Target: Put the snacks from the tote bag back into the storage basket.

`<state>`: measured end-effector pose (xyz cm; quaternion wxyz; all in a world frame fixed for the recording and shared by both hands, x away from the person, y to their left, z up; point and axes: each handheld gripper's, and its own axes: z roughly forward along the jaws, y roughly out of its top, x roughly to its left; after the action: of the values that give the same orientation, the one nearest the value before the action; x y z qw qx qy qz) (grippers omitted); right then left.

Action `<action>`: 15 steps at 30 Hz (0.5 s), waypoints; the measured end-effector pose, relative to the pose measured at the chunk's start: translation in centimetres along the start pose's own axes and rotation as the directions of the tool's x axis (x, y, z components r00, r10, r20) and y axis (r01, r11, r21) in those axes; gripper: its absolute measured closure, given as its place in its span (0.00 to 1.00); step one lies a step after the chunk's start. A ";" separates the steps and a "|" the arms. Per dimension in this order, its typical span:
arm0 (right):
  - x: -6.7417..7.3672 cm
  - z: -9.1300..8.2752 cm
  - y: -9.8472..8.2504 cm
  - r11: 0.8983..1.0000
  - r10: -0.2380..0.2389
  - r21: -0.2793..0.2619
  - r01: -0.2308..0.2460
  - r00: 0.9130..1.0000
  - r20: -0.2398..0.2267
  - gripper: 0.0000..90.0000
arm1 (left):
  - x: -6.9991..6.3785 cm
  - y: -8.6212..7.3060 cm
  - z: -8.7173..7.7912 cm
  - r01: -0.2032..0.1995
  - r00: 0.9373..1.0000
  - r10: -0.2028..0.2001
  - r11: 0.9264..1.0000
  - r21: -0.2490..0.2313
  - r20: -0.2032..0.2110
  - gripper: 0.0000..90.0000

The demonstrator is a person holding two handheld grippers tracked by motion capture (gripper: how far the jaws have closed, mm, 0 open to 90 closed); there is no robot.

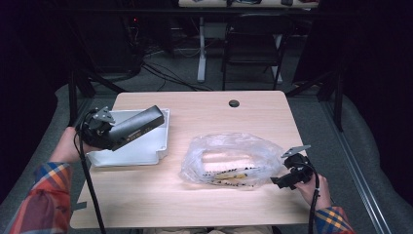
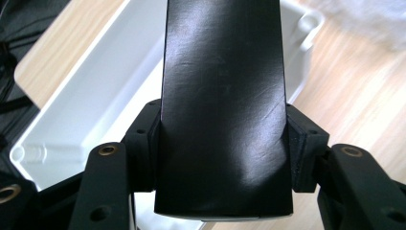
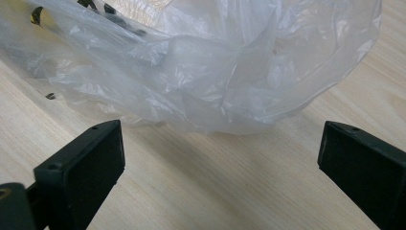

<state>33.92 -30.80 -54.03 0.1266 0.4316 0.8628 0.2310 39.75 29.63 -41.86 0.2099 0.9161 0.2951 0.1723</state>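
A long black box (image 1: 139,126) (image 2: 222,96) is held tilted above a white tray (image 1: 163,141) (image 2: 62,110) at the table's left. My left gripper (image 1: 117,136) (image 2: 222,148) is shut on its lower end, with a pad pressed against each side. A crumpled clear plastic bag (image 1: 229,158) (image 3: 206,62) with black and yellow print lies in the middle of the table. My right gripper (image 1: 280,181) (image 3: 215,163) rests at the bag's right end, open, with bare table between its jaws and the bag just beyond them.
The wooden table (image 1: 204,112) has a round cable hole (image 1: 234,103) at its far edge. Beyond it stand a dark chair (image 1: 253,44) and a desk leg (image 1: 201,48), with cables on the floor.
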 end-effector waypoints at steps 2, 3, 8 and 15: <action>0.0 0.0 0.0 1.000 0.000 -0.001 0.000 1.000 0.001 0.02 | 0.3 -0.6 0.6 0.015 1.000 -0.015 1.000 0.004 0.009 0.48; 0.0 0.0 0.0 1.000 0.000 0.000 0.000 1.000 0.001 0.02 | 0.4 -0.9 0.9 0.016 1.000 -0.016 1.000 0.005 0.011 0.48; 0.0 0.1 0.0 1.000 0.005 0.004 -0.005 1.000 0.000 0.02 | 0.6 -1.8 2.9 0.019 0.999 -0.020 0.999 0.033 0.032 0.48; 0.0 0.1 0.0 1.000 0.002 0.007 -0.002 1.000 0.002 0.02 | 1.0 -2.5 5.4 0.017 0.998 -0.020 0.999 0.052 0.060 0.48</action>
<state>33.93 -30.81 -54.11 0.1256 0.4332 0.8629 0.2279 41.69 30.54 -47.45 0.1969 0.9232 0.3015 0.1347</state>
